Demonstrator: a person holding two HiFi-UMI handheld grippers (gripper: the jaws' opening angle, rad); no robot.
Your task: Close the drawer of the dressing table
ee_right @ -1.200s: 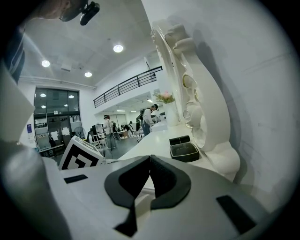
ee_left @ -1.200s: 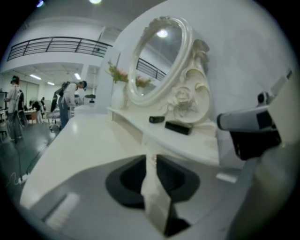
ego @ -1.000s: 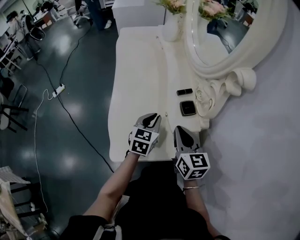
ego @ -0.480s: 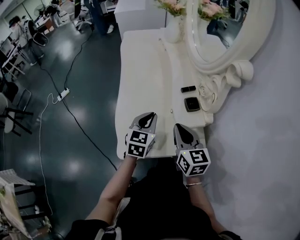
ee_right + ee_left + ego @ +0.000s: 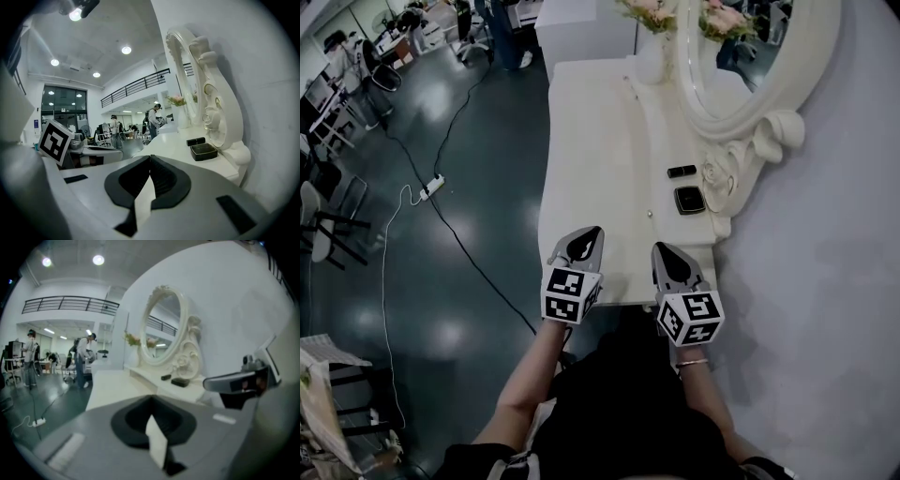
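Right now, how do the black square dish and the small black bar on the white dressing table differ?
The black square dish is wider and square; the small black bar is slim and oblong. The dish is hollow and rimmed; the bar looks solid. Both are black and lie apart beside the mirror's base.

cream-white counter [image 5: 591, 141] | ivory mirror frame [image 5: 773, 117] | black box [image 5: 689, 199] | pink flowers [image 5: 649, 9] | dark grey floor [image 5: 478, 187] | grey left tool [image 5: 591, 232] | grey right tool [image 5: 662, 247] | black-and-white square-marked cubes [image 5: 565, 295]
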